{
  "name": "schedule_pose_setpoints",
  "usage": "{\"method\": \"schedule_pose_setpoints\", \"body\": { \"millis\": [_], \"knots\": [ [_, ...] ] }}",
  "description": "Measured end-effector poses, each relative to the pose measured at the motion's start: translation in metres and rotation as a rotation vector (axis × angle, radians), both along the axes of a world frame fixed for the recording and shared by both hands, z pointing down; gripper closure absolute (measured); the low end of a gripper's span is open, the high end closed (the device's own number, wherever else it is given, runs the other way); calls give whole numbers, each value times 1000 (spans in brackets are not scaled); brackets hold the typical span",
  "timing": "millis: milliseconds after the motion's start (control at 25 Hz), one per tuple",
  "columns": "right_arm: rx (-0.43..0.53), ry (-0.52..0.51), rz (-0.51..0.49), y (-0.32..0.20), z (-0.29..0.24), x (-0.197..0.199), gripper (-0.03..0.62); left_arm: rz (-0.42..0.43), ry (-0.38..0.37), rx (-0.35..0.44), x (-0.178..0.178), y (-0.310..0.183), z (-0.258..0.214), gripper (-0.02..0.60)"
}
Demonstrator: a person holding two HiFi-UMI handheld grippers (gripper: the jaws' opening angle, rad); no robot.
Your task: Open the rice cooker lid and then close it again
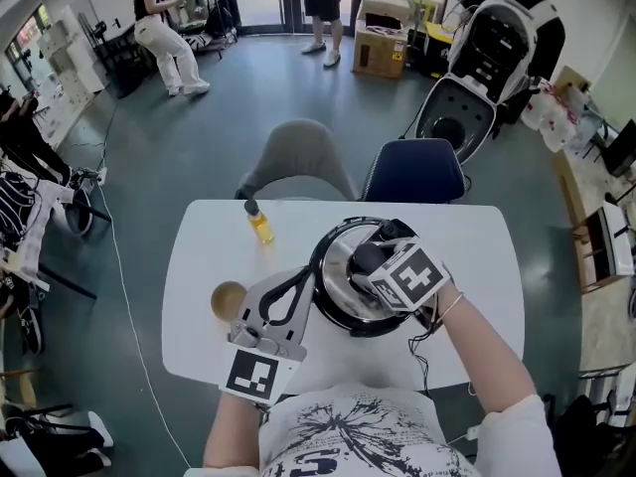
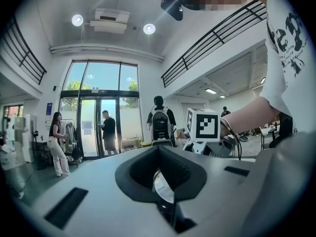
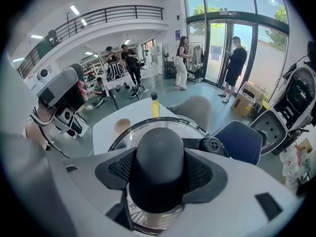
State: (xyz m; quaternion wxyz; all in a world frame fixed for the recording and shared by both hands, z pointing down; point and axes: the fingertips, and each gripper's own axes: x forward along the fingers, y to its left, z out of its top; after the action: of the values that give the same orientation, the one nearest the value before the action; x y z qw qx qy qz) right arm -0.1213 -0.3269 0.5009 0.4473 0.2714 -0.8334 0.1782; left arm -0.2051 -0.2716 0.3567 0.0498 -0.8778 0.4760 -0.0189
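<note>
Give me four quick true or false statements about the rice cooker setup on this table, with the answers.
1. The right gripper is shut on the lid's black knob. True.
2. The bottle of yellow liquid lies on its side. False: it stands upright on the table.
3. The lid rests on the table beside the rice cooker. False: it sits on the rice cooker.
4. A grey chair and a blue chair stand at the table's far side. True.

I could read no word or number anywhere. The dark print on the person's white shirt was too broken to read, and the blue sign beside the glass door was too small.
</note>
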Motion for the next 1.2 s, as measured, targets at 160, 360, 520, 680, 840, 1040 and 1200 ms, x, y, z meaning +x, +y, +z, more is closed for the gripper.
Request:
{"method": "schedule_pose_setpoints", "body": {
  "millis": [160,360,520,680,840,1040,1200],
  "knots": [
    [65,18,-16,-1,-3,1,254,-10,-1,4,2,6,-2,568],
    [105,-51,-20,6,-22,0,259,-25,5,9,5,14,-9,568],
    [184,-138,17,8,-52,5,342,-45,8,18,9,20,-13,568],
    [265,-242,106,14,-82,24,468,-42,-8,37,21,31,-17,568],
    [426,-315,158,20,-112,43,579,-51,-3,35,27,37,-20,568],
    [575,-421,187,37,-138,62,579,-52,3,36,33,45,-26,568],
    [619,-535,189,56,-143,75,579,-55,19,18,34,55,-25,568]
  ]
}}
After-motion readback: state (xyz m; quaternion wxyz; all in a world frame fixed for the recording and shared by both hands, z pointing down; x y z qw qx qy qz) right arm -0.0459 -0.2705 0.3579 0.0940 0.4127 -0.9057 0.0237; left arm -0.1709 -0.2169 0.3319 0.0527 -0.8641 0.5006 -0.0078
